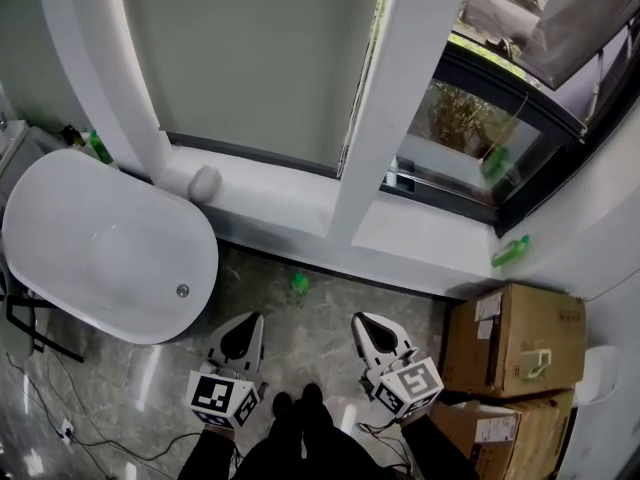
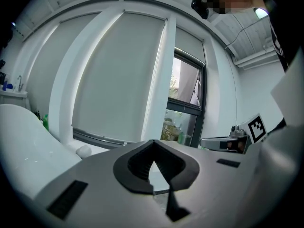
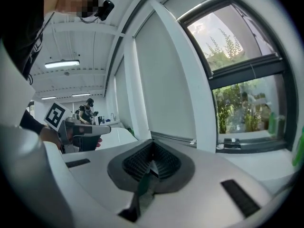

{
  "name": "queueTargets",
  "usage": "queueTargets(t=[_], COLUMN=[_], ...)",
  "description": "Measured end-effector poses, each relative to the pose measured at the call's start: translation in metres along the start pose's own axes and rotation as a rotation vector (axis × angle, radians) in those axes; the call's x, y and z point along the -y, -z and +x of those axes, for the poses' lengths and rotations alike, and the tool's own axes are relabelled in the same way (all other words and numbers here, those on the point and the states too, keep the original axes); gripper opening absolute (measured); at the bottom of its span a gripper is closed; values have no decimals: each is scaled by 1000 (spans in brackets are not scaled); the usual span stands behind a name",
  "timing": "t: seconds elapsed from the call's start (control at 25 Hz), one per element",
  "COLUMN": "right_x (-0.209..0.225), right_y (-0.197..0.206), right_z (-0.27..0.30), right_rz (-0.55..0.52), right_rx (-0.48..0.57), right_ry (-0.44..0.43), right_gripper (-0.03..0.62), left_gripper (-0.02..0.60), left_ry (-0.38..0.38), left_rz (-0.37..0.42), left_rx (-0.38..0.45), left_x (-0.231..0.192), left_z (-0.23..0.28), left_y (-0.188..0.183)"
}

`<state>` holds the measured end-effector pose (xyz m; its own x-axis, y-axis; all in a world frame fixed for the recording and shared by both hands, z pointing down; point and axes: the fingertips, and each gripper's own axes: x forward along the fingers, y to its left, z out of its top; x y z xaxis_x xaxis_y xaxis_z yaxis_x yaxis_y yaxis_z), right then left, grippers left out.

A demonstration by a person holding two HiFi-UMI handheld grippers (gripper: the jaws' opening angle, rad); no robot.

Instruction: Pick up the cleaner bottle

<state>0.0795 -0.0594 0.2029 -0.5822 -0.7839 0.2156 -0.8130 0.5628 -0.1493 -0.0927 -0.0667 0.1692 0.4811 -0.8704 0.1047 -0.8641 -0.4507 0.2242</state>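
Note:
A green cleaner bottle (image 1: 510, 251) lies tilted at the right end of the white window sill (image 1: 290, 208), beside the dark window frame. In the right gripper view a green sliver of it (image 3: 299, 148) shows at the far right edge. My left gripper (image 1: 250, 320) and my right gripper (image 1: 361, 320) are held side by side low over the marble floor, pointing at the sill, well short of the bottle. Both are shut with nothing between the jaws, as the left gripper (image 2: 154, 163) and right gripper (image 3: 151, 163) show in their own views.
A white bathtub (image 1: 100, 248) fills the left, with a green bottle (image 1: 100, 148) behind it. On the floor by the sill is a small green object (image 1: 299, 284), and a white rounded thing (image 1: 205, 182) rests on the sill. Cardboard boxes (image 1: 510, 338) stand at right. Cables trail at left.

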Motion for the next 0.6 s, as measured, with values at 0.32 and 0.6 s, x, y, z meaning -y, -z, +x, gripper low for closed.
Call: queueTargets(t=[0.32,0.6], right_x=[19,44], right_y=[15,49], right_z=[55,95], right_rz=[-59,-78], right_rx=[-15,-13], right_ry=[-57,-47], right_gripper=[2,2], left_gripper=[5,6], left_ry=[4,2], left_rz=[30,60], left_rx=[-11,-12], left_x=[-19,-46], left_z=[35,64], left_y=[15,44])
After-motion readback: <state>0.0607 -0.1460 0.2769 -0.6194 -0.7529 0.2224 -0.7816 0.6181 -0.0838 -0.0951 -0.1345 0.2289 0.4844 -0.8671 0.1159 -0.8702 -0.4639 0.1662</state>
